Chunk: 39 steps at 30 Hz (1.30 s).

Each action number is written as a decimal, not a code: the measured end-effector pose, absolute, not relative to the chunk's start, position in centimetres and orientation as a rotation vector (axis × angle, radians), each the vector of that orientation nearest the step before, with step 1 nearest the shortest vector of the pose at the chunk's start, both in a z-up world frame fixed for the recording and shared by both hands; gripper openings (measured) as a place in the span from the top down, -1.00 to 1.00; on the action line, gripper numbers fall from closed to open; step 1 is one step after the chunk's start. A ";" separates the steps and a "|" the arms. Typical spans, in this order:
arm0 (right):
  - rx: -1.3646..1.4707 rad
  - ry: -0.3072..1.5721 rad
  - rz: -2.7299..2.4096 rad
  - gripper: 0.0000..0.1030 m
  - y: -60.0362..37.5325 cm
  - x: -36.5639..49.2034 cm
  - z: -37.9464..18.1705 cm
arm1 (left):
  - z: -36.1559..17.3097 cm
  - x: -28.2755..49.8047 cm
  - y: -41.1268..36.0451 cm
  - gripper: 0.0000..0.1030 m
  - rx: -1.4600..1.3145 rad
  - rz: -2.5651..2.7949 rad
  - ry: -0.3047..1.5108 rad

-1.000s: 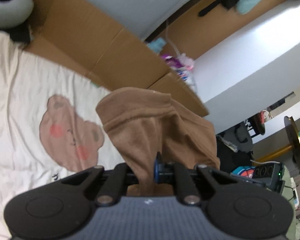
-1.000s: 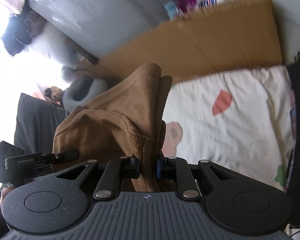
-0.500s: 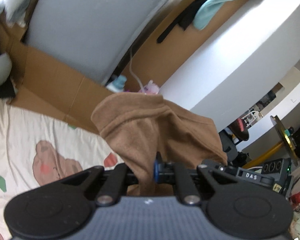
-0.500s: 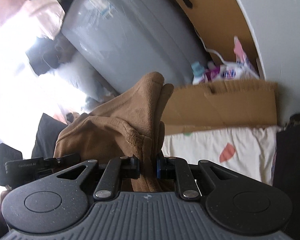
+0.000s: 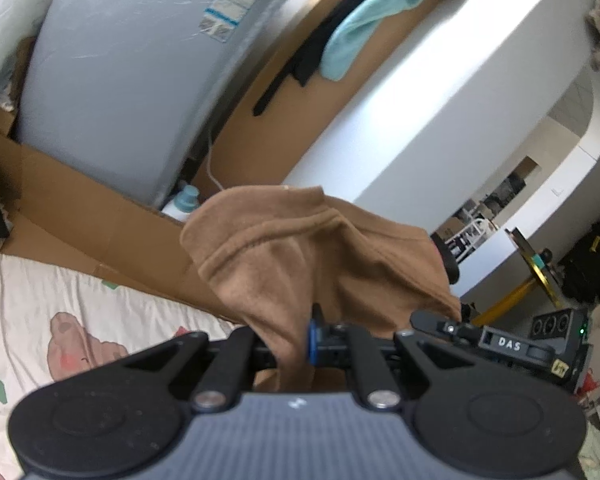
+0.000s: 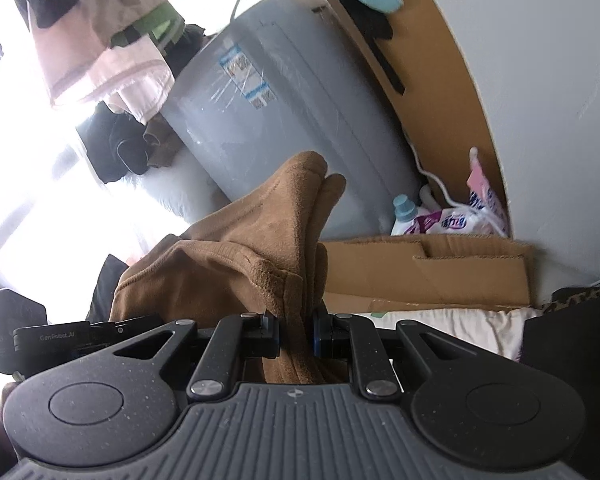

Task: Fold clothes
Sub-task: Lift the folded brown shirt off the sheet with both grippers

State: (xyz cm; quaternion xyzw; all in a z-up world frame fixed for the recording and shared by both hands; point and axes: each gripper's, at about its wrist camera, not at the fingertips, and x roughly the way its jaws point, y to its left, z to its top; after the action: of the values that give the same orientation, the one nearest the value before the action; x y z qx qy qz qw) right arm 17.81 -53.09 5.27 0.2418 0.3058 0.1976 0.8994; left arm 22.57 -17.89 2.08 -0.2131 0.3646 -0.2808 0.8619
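A brown garment is held up in the air between both grippers. My left gripper is shut on a bunched edge of it, and the cloth bulges up and to the right above the jaws. In the right wrist view the same brown garment rises in folds, with my right gripper shut on a thick fold. The other gripper shows at each view's edge, as a black body on the right of the left view and a black body on the left of the right view. The garment's lower part is hidden below the grippers.
Below lies a cream bedsheet with a bear print. Flattened cardboard lines its far edge. A grey appliance stands behind, with detergent bottles beside it. Clothes hang above. A dark cloth lies at the right.
Both grippers have risen with the brown garment still pinched. The bedsheet has dropped low in both views, and the grey appliance and the wall now fill the background.
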 end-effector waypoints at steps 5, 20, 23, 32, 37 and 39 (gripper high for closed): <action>0.492 0.605 0.385 0.74 -54.8 15.2 6.8 | 3.0 21.6 -20.1 0.85 -0.430 -0.626 0.766; 0.509 0.578 0.271 0.74 -62.1 8.9 4.7 | -1.0 21.9 -28.7 0.85 -0.386 -0.804 0.804; 0.520 0.573 0.234 0.74 -63.8 8.0 3.2 | -2.6 22.2 -30.8 0.85 -0.376 -0.857 0.811; 0.507 0.566 0.089 0.74 -68.1 6.7 -1.3 | -7.2 22.7 -36.1 0.85 -0.381 -0.969 0.869; 0.488 0.563 0.032 0.74 -69.7 6.6 -3.0 | -8.7 23.4 -38.6 0.85 -0.350 -1.030 0.883; 0.476 0.562 0.011 0.74 -70.3 6.6 -3.6 | -9.2 23.8 -39.4 0.85 -0.345 -1.046 0.887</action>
State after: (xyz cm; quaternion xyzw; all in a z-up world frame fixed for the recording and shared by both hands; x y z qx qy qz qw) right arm 6.59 -70.29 -3.56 0.2327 0.2745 0.0053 0.9330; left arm 23.79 -39.40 -9.22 -0.1583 0.4073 -0.4805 0.7604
